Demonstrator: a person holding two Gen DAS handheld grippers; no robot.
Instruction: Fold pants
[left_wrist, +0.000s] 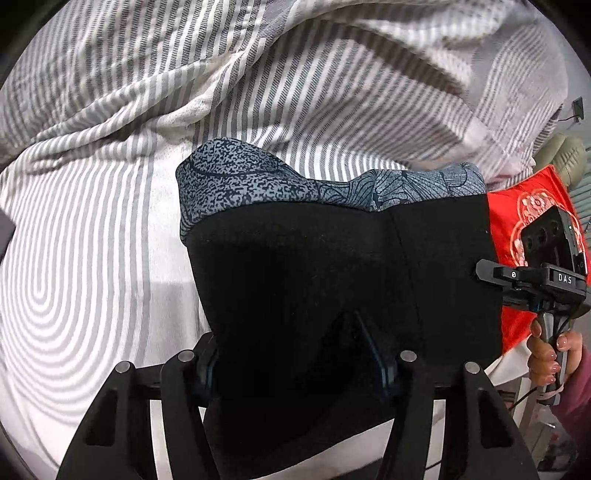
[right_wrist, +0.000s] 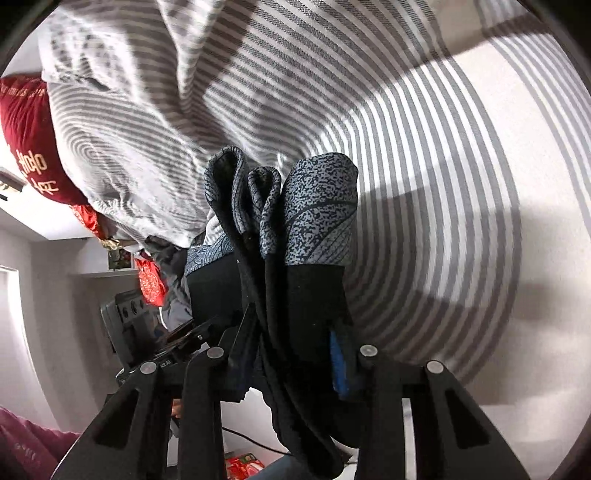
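Left wrist view: left gripper (left_wrist: 295, 365) at 6 o'clock, jaws pinching the black fabric of the pants (left_wrist: 343, 266); grey patterned band (left_wrist: 251, 184) of the pants hanging toward 12 o'clock, clear of the striped bedsheet (left_wrist: 92, 229); right gripper (left_wrist: 491, 275) at 3 o'clock, gripping the far edge of the same garment, held by a hand (left_wrist: 546, 356) near 4 o'clock; red cushion (left_wrist: 517, 221) behind it. Cloth stretched flat between both grips, likely to keep it taut and square for the next fold.

Right wrist view: right gripper (right_wrist: 295, 343) at 6 o'clock, jaws clamped on bunched layers of the pants (right_wrist: 306, 280); blue pad (right_wrist: 338, 363) of the right finger pressed against the cloth; patterned hems (right_wrist: 317, 206) drooping toward 12 o'clock in loose rolls; bedsheet (right_wrist: 461, 184) spread from 1 to 4 o'clock, apparently the landing surface; left gripper's body (right_wrist: 129, 325) near 8 o'clock. Probably mid-lift, garment raised off the bed to swing one half over the other; risk of the gathered layers slipping unevenly.
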